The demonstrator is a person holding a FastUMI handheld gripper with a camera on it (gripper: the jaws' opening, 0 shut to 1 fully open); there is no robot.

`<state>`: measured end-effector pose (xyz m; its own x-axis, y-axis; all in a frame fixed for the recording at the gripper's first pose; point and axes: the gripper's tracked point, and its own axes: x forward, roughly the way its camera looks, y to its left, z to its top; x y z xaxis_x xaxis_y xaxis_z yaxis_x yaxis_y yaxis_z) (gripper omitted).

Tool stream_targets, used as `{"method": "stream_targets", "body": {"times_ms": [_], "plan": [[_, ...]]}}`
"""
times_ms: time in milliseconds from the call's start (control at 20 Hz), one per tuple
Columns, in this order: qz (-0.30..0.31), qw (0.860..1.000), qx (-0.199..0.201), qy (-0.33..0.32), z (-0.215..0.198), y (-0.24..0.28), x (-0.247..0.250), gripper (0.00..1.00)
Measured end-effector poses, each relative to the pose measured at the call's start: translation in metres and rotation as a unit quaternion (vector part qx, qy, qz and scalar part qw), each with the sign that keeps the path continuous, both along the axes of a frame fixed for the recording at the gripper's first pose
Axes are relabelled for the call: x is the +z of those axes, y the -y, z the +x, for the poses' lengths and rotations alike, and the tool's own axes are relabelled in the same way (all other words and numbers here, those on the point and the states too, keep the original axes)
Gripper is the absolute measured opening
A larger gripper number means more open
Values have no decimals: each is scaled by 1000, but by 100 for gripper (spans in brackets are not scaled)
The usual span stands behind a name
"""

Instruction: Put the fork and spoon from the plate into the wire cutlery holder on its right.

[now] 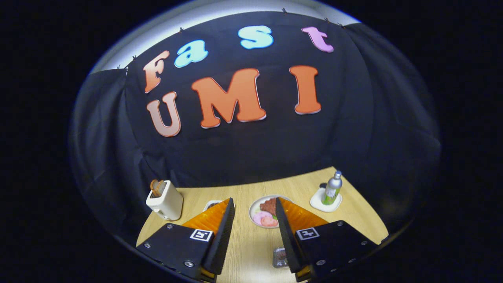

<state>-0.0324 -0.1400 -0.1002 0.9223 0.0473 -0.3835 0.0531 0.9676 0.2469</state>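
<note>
Hovering over the wood table (243, 236), I see the toaster (165, 199) w/ toast, then the plate (264, 212) of food just ahead, btwn my gripper (255, 204) fingers, spread and empty. Fork, spoon, holder: can't tell where. I'd descend slowly, centred.

**Dim booth, bright patch below, strong fisheye bend**

Overall dim; black cloth wall soaks up light. Wooden surface (251, 239) brightest between the parted gripper (254, 208) jaws, a washed-out pale glare at the near end. Pale strip glows above the cloth. Straight lines bow hard toward the rim; toaster (165, 199) and bottle (332, 188) lean, edges soft. Small items slightly blurred.
</note>
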Motion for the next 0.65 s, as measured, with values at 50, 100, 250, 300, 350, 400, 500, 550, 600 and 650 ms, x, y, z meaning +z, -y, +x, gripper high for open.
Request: {"method": "stream_targets", "body": {"times_ms": [50, 100, 250, 300, 350, 400, 500, 550, 600, 650], "plan": [[-9, 1000, -8, 23, 6, 2, 13, 64], [-12, 999, -16, 48, 10, 1, 30, 66], [-12, 992, -34, 120, 17, 1, 71, 77], [-18, 989, -39, 145, 18, 2, 84, 82], [-25, 985, -41, 164, 19, 1, 94, 84], [-33, 982, -42, 180, 19, 0, 104, 87], [-51, 977, -44, 203, 19, -5, 113, 92], [-59, 975, -45, 210, 19, -8, 116, 94], [-64, 974, -45, 213, 18, -10, 116, 97], [-69, 973, -43, 217, 18, -13, 117, 97]]}}
